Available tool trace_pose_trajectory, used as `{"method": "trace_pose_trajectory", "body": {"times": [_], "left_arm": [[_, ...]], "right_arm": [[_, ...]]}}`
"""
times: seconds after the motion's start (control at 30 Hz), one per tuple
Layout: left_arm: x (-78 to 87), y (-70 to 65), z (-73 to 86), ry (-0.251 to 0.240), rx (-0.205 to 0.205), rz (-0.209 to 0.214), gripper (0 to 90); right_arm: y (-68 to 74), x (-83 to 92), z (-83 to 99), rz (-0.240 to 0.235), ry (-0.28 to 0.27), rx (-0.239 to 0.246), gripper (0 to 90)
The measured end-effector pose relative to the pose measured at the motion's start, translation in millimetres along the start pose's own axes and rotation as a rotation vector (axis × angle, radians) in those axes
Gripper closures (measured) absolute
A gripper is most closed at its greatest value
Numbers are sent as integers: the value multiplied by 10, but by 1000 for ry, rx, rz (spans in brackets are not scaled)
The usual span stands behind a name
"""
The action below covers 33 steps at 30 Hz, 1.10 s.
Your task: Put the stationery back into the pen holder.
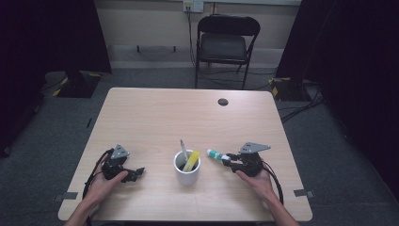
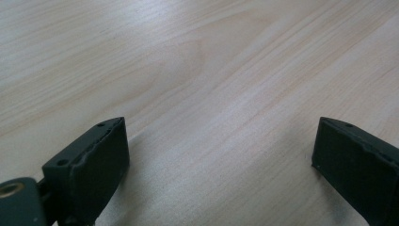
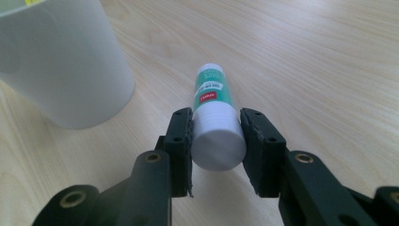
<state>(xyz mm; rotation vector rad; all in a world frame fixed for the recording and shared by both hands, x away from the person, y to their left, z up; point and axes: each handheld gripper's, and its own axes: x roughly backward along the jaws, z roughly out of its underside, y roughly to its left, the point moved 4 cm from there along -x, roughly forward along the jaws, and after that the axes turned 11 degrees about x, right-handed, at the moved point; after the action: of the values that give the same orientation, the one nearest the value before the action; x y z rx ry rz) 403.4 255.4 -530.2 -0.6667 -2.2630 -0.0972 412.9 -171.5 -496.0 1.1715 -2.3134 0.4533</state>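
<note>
So closest to the camera in the high view, the person's two hands come in from the bottom edge, each holding a tool. Left tool (image 1: 136,173) sits low on the wooden counter (image 1: 155,113), near its front left corner, and in the left gripper view its jaws stand wide apart with bare wood grain between them, so it's released and holding nothing. Right tool (image 3: 215,136) is clenched on a glue stick (image 3: 214,120): both pads press the white cap end from either side, and the green labelled body sticks out forward past the jaws. From above, the stick (image 1: 215,155) points left toward a white cup (image 1: 187,172) that stands between the two tools, just beside the stick's tip but not touching it. Inside the cup there's a yellow marker (image 1: 191,161) and a grey pen (image 1: 183,149), both leaning. Further back, a dark round grommet (image 1: 223,101) sits near the counter's far edge, and beyond that a black folding chair (image 1: 225,42) on the floor.
</note>
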Motion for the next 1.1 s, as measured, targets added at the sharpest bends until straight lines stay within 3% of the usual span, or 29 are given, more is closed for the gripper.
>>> {"method": "trace_pose_trajectory", "body": {"times": [0.3, 0.63, 1.1], "left_arm": [[0, 0, 0, 0, 0, 0, 40], [-2, -3, -1, 2, 1, -1, 36], [-19, -5, -5, 11, 14, -4, 0]], "right_arm": [[-1, 125, -130, 5, -75, -7, 658], [-91, 250, -206, 16, -113, -38, 658], [-102, 307, -259, 18, -103, -68, 658]]}}
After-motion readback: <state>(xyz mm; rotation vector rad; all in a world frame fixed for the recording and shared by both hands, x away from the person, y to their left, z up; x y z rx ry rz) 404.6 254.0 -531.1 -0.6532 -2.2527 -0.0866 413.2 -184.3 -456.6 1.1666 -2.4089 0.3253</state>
